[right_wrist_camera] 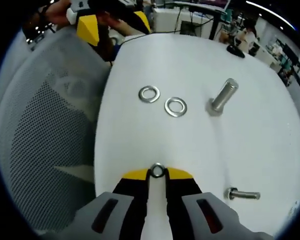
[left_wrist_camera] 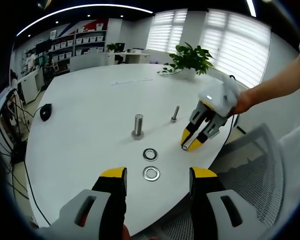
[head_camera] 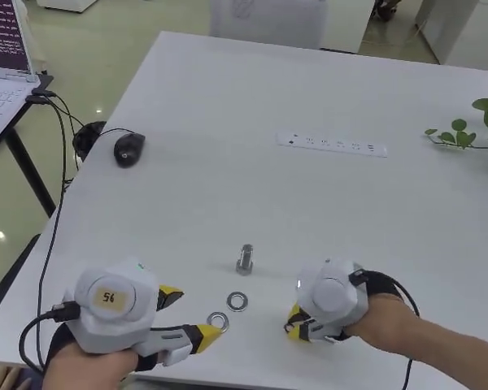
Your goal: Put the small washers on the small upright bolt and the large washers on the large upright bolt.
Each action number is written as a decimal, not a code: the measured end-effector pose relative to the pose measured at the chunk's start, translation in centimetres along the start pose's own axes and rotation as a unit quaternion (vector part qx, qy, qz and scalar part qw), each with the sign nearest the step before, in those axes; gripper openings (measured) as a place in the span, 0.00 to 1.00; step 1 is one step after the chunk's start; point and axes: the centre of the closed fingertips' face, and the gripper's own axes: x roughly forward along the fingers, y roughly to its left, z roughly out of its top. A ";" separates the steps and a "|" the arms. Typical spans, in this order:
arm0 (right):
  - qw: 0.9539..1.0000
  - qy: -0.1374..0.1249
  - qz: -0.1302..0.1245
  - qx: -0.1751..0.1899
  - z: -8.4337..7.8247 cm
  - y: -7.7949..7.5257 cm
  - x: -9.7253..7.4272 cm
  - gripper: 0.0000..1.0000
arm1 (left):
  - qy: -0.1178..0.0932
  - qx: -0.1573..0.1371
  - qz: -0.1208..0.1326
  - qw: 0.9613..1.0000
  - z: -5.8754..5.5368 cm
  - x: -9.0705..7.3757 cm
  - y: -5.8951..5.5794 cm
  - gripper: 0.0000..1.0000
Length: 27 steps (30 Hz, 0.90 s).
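Nearest: small washer (right_wrist_camera: 157,171), pinched by its rim between the almost-closed jaws of my right gripper (right_wrist_camera: 157,176), its hole left clear. Next: small bolt (right_wrist_camera: 242,194), upright on the white table (head_camera: 228,122) near that gripper, nothing on it. Then: large bolt (left_wrist_camera: 138,125), upright beside the small one, also bare. Lying flat and just apart: nearer large washer (left_wrist_camera: 151,173) and farther large washer (left_wrist_camera: 150,154), between my left gripper (left_wrist_camera: 158,176) and the large bolt. That left gripper has its jaws spread and empty, the nearer ring just beside one tip. Handling, as I judge it: thin metal rings, light, rigid, slick. Lying flat they offer little to bite, so I would take each across its outer rim, gently, keeping the hole free for the shank.
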 end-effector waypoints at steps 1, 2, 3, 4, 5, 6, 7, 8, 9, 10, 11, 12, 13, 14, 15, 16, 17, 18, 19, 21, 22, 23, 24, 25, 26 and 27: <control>1.000 -0.002 -0.002 0.005 -0.1 -0.1 -0.1 0.13 | 0.000 0.000 0.001 1.000 0.0 -0.1 0.1 0.49; 1.000 -0.002 -0.004 0.011 -0.3 -0.2 -0.2 0.13 | 0.001 -0.001 0.001 1.000 -0.1 -0.1 0.1 0.49; 1.000 -0.007 -0.007 0.021 -0.4 -0.2 -0.3 0.13 | 0.001 -0.002 0.002 1.000 -0.2 -0.1 0.2 0.49; 0.999 -0.012 -0.010 0.028 -0.4 -0.3 -0.4 0.13 | 0.002 -0.002 0.002 1.000 -0.3 -0.1 0.3 0.49; 0.999 -0.017 -0.012 0.036 -0.4 -0.3 -0.5 0.13 | 0.002 -0.002 0.003 1.000 -0.3 -0.2 0.3 0.49; 0.998 -0.027 -0.016 0.056 -0.3 -0.4 -0.6 0.13 | 0.003 -0.001 0.003 1.000 -0.4 -0.2 0.3 0.49; 0.997 -0.032 -0.014 0.066 -0.3 -0.3 -0.7 0.13 | 0.003 -0.001 0.002 1.000 -0.4 -0.2 0.3 0.49; 0.997 -0.036 -0.014 0.074 -0.4 -0.3 -0.9 0.13 | 0.003 -0.001 0.002 1.000 -0.4 -0.2 0.2 0.49; 0.996 -0.035 -0.018 0.074 -0.6 -0.4 -1.0 0.13 | 0.003 -0.001 0.002 1.000 -0.4 -0.2 0.2 0.49; 0.996 -0.034 -0.019 0.074 -0.8 -0.3 -1.1 0.13 | 0.003 -0.001 0.001 1.000 -0.4 -0.2 0.2 0.49; 0.996 -0.034 -0.021 0.078 -1.0 -0.3 -1.1 0.13 | 0.004 0.000 0.000 1.000 -0.3 -0.1 0.1 0.49; 0.996 -0.035 -0.024 0.082 -1.1 -0.4 -1.3 0.13 | 0.004 0.001 0.000 1.000 -0.3 -0.1 0.1 0.49; 0.995 -0.039 -0.027 0.087 -1.2 -0.4 -1.6 0.13 | 0.003 0.001 -0.002 1.000 -0.2 0.0 0.0 0.49; 0.995 -0.040 -0.031 0.090 -1.2 -0.5 -1.8 0.13 | 0.003 0.001 -0.002 1.000 -0.2 0.1 0.0 0.49; 0.994 -0.042 -0.037 0.094 -1.4 -0.7 -2.1 0.13 | 0.003 0.002 -0.002 1.000 -0.2 0.1 0.0 0.49; 0.993 -0.043 -0.041 0.097 -1.5 -0.9 -2.3 0.13 | 0.002 0.002 -0.002 1.000 0.0 0.1 0.0 0.49; 0.993 -0.044 -0.046 0.099 -1.7 -1.2 -2.7 0.13 | 0.001 0.002 -0.002 1.000 0.0 0.1 0.0 0.49; 0.993 -0.044 -0.051 0.100 -1.8 -1.4 -3.0 0.13 | 0.001 0.002 -0.003 1.000 0.1 0.1 0.0 0.49; 0.992 -0.045 -0.056 0.102 -1.8 -1.7 -3.4 0.13 | 0.001 0.003 -0.003 1.000 0.1 0.2 0.0 0.49; 0.990 -0.048 -0.069 0.109 -2.1 -2.4 -4.2 0.13 | 0.001 0.004 -0.003 1.000 0.2 0.2 0.0 0.49; 0.989 -0.049 -0.076 0.114 -2.3 -2.9 -4.6 0.13 | 0.000 0.003 -0.004 1.000 0.2 0.2 0.0 0.49; 0.989 -0.050 -0.080 0.116 -2.4 -3.1 -5.0 0.13 | 0.000 0.004 -0.004 1.000 0.2 0.2 0.0 0.49; 0.988 -0.050 -0.086 0.121 -2.6 -3.6 -5.4 0.13 | 0.000 0.004 -0.004 1.000 0.2 0.2 0.0 0.49; 0.987 -0.052 -0.090 0.126 -2.7 -3.9 -5.6 0.13 | 0.001 0.004 -0.005 1.000 0.2 0.2 0.0 0.49; 0.985 -0.055 -0.096 0.131 -2.8 -4.4 -6.0 0.13 | 0.001 0.005 -0.006 1.000 0.2 0.2 0.0 0.49; 0.984 -0.056 -0.100 0.134 -2.9 -4.7 -6.3 0.13 | 0.002 0.006 -0.006 1.000 0.2 0.2 -0.1 0.49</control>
